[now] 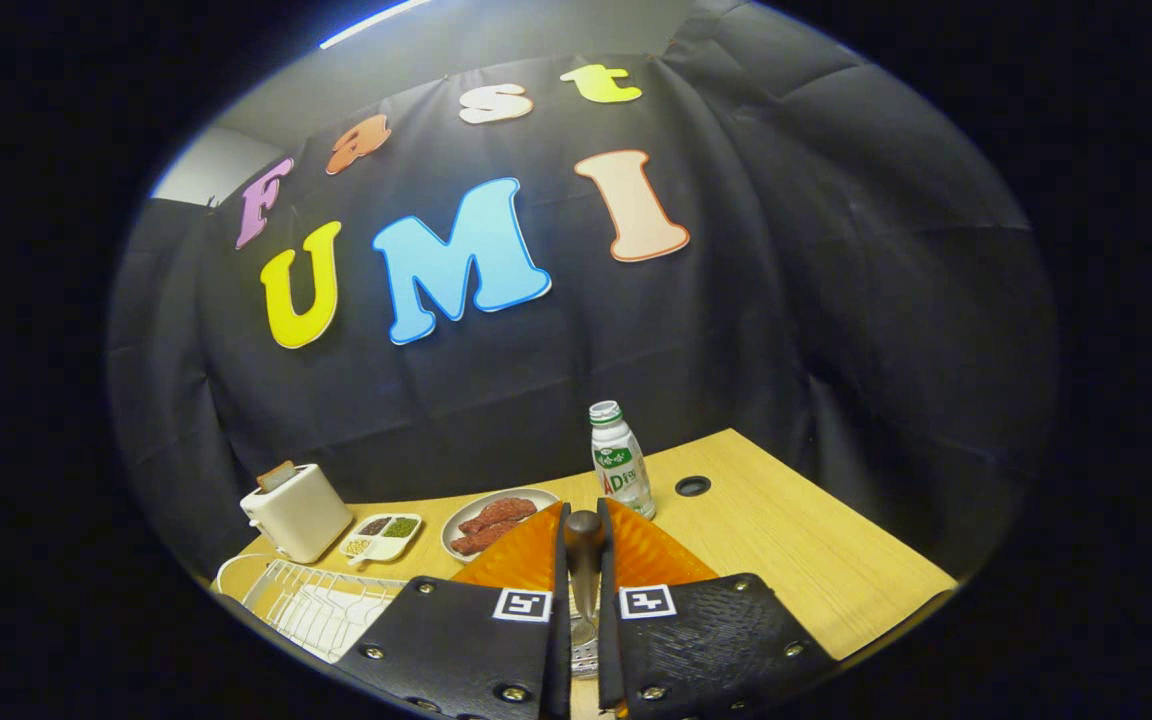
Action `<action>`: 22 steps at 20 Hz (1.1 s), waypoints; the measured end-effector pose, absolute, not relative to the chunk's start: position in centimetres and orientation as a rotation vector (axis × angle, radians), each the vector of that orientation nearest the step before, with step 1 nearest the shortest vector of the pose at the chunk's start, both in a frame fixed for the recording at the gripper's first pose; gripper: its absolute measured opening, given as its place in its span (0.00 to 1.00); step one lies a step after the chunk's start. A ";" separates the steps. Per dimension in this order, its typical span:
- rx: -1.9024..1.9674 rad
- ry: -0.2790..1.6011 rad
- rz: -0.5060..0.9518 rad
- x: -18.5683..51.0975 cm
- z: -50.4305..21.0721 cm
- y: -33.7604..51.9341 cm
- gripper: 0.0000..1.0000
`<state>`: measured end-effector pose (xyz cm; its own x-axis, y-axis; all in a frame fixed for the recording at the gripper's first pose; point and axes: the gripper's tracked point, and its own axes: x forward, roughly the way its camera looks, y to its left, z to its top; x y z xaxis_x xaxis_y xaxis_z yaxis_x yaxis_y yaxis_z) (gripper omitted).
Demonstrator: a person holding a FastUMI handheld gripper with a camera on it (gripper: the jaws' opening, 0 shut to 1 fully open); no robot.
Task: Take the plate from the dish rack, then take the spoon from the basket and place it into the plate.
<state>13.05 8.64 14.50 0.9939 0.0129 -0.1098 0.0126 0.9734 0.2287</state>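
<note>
Gripper (583, 545) fingers nearly closed, clamping the spoon (584, 570) handle upright.

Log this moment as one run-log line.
fingers: shut on dark-handled metal spoon | lifted over wooden table | orange plate beneath | white wire dish rack beside

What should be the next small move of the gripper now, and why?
Probably carry the spoon toward the plate. The gripper has its jaws closed on the spoon's dark handle, held upright above the table, so the pick looks done. I cannot tell which plate is meant.
</note>
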 end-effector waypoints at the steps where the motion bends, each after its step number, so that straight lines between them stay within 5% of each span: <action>1: 0.211 0.097 0.019 12.8 15.7 9.1 0.10; 11: 0.160 0.092 0.349 4.6 22.8 20.9 0.10; 22: 0.083 0.230 0.543 -5.8 15.1 31.8 0.10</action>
<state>-5.81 31.85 15.13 0.8311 0.5208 -0.1950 -0.5023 0.8535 0.1386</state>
